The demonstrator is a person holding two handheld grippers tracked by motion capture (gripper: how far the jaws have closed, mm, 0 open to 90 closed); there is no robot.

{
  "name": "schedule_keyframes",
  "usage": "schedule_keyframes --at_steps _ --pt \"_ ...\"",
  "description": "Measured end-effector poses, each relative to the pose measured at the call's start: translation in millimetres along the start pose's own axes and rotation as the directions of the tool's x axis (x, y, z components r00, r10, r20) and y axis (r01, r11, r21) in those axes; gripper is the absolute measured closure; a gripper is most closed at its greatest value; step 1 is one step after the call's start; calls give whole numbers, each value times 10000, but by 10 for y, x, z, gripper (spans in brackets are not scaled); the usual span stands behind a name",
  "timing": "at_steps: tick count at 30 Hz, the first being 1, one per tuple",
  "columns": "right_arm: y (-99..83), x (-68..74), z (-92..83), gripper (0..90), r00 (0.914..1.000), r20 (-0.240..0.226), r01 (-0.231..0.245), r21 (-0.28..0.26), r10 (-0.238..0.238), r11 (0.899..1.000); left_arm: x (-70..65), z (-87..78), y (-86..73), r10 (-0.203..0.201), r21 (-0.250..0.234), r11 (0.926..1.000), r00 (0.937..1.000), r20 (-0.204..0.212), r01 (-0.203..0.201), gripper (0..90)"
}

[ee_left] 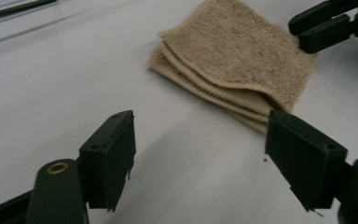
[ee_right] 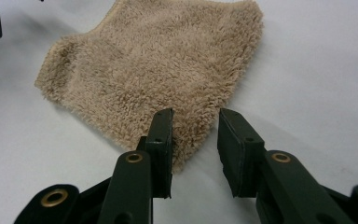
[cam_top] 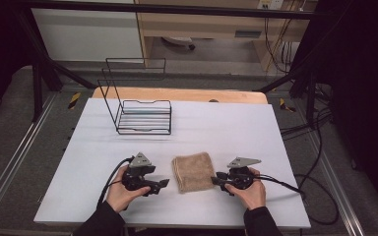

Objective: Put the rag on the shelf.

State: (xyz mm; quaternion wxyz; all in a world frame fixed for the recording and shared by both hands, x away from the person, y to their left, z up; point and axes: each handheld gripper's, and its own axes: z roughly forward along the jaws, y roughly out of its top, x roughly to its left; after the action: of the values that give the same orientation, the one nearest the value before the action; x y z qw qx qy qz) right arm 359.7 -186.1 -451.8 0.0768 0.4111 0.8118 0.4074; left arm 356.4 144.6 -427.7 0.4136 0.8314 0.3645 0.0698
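A folded beige towel [cam_top: 193, 172] lies flat on the white table [cam_top: 216, 128], near its front edge. My left gripper [cam_top: 163, 184] sits just left of the towel, held in a hand and pointing right at it. In the left gripper view its jaws [ee_left: 200, 154] stand wide apart over bare table, with the towel [ee_left: 242, 60] a little ahead of them. My right gripper [cam_top: 215, 178] is at the towel's right edge. In the right gripper view its jaws [ee_right: 196, 140] are partly apart, and a corner of the towel [ee_right: 158, 70] lies in the gap without being pinched.
A black wire rack [cam_top: 142, 115] stands at the back left of the table. A wooden strip [cam_top: 177, 94] runs along the far edge. Cables trail from both grippers, the right one looping off the table's right side. The other gripper [ee_left: 326, 23] shows beyond the towel.
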Motion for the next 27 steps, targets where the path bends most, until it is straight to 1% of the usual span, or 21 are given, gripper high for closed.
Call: schedule_keyframes --at_steps 1,2,4,6,7,9,10,11,12,13,14,15,16,19,20,23,24,27 --pt "0 0 0 666 10000 0 0 0 0 10000 0 0 0 0 0 10000 10000 0 0 272" --pt "-1 0 8 668 10000 1 -41 7 41 10000 -43 29 19 4 103 9999 10000 7 -4 272" --pt "2 -2 15 678 10000 18 -39 10 39 10000 -125 90 51 41 226 9997 10000 54 -42 316" --pt "4 -4 14 678 10000 34 -41 -30 41 10000 -194 155 68 -113 323 9994 9998 147 108 330" --pt "11 0 1 674 9999 31 -146 -70 146 9999 -223 188 71 -151 347 9993 9997 184 144 364" --pt "14 1 -1 669 9998 34 -187 -136 187 9997 -268 253 71 -162 555 9983 9998 120 155 379" --pt "18 -2 -3 662 9998 37 -188 -190 189 9996 -289 282 69 -147 653 9978 9999 56 143 426" --pt "18 -2 -1 660 9998 34 -210 -193 211 9996 -306 308 68 -179 730 9972 9998 51 175 450" --pt "18 -2 -1 660 9998 34 -210 -193 211 9996 -313 330 69 -270 803 9964 9995 155 257 450" --pt "18 -2 3 659 9998 40 -218 -182 219 9996 -315 344 72 -413 893 9953 9988 268 388 472" --pt "18 2 9 660 9996 24 -272 -132 272 9995 -317 361 72 -621 896 9943 9973 392 584 527" --pt "18 2 9 660 9996 24 -272 -132 272 9995 -312 371 73 -726 970 9930 9962 481 677 527" --pt "18 1 21 661 9998 100 -180 -85 180 9998 -313 385 69 -871 972 9919 9948 524 817 570" --pt "23 12 28 664 9997 97 -219 -1 219 9998 -323 408 44 -884 946 9920 9952 423 841 593" --pt "20 15 44 673 9997 126 -194 19 194 9998 -328 411 37 -952 893 9918 9945 426 911 615" --pt "17 13 52 689 9998 121 -186 69 185 9998 -332 415 22 -968 877 9917 9948 329 936 654" --pt "14 16 57 726 9997 31 -239 84 239 9997 -329 431 13 -1057 937 9903 9939 317 1024 661" --pt "10 18 60 744 9996 -18 -265 82 265 9996 -333 437 11 -1169 887 9895 9928 277 1140 670"
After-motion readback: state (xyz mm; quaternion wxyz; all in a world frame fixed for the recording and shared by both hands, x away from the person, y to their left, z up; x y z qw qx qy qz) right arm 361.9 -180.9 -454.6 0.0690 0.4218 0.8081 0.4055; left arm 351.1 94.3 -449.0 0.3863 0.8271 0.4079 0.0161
